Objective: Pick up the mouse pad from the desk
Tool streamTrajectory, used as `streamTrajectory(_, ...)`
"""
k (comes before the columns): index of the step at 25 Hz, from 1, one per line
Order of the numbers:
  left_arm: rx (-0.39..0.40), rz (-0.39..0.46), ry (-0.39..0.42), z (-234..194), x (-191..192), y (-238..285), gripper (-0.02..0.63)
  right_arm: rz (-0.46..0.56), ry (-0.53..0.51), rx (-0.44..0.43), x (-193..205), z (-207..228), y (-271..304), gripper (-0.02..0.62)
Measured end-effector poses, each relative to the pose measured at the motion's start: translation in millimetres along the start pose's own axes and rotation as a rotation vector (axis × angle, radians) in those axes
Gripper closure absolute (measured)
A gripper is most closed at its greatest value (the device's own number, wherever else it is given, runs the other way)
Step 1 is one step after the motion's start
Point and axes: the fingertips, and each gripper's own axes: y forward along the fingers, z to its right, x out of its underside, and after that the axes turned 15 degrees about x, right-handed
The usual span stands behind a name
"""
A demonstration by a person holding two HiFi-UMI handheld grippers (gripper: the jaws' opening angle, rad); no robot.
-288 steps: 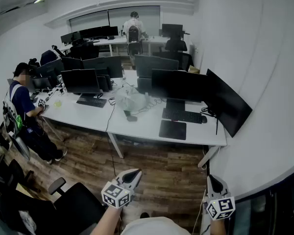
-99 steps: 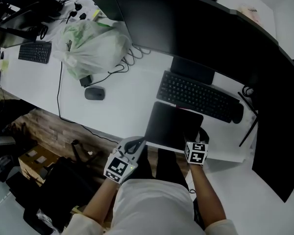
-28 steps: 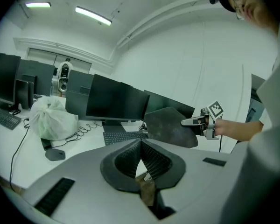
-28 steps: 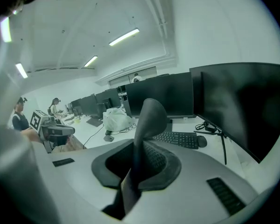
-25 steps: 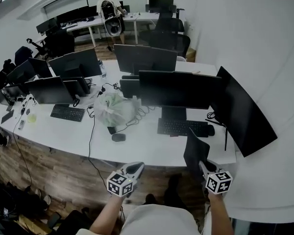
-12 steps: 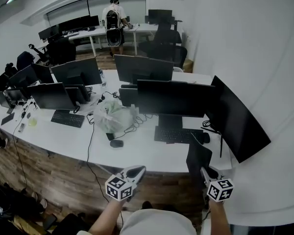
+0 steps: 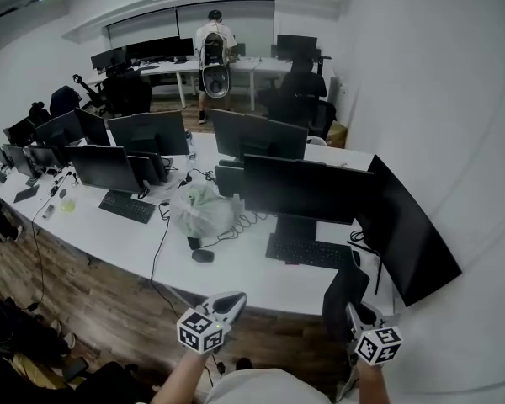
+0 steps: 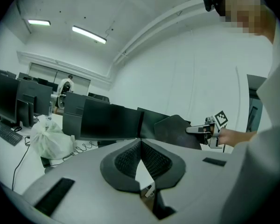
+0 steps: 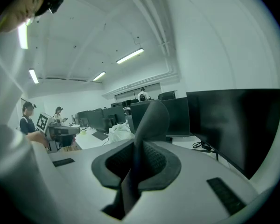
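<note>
Noted only in right gripper view: mouse pad (image 9: 151, 118) pinched on edge between fingers of right gripper (image 9: 139, 158), curling up past the tips. From head view: pad held clear of desk (image 7: 236, 280) (near its front edge), keyboard (image 7: 307, 251) and monitor (image 7: 307, 189) beyond the fingertips. Left gripper (image 8: 140, 143) pressed together, empty.
</note>
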Motion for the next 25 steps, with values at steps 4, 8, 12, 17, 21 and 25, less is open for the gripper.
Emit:
streamTrajectory(4, -0.017, 0.003, 0.010, 4.1, -2.4, 1.7, 0.591, 0.016, -0.020, -0.013, -2.4, 7.1, -0.9, 0.549)
streamTrajectory(8, -0.026, 0.002, 0.015, 3.8, -3.3, 6.1, 0.591, 0.023, -0.030, -0.018, -5.9, 11.9, 0.1, 0.551)
streamTrajectory(12, -0.029, 0.008, 0.020, 6.5, -7.1, 6.0, 0.591, 0.029, -0.034, -0.017, -7.9, 14.1, -4.9, 0.551)
streamTrajectory(17, -0.032, 0.011, 0.020, 7.7, -9.2, 2.3, 0.591, 0.030, -0.040, -0.015, -9.3, 13.3, -8.3, 0.551)
streamTrajectory(21, -0.032, 0.016, 0.018, 8.8, -7.9, -1.1, 0.591, 0.028, -0.041, -0.015, -7.4, 11.1, -10.2, 0.549)
streamTrajectory(25, -0.034, 0.016, 0.020, 8.9, -8.6, -3.3, 0.591, 0.029, -0.046, -0.015, -8.6, 8.9, -10.6, 0.549)
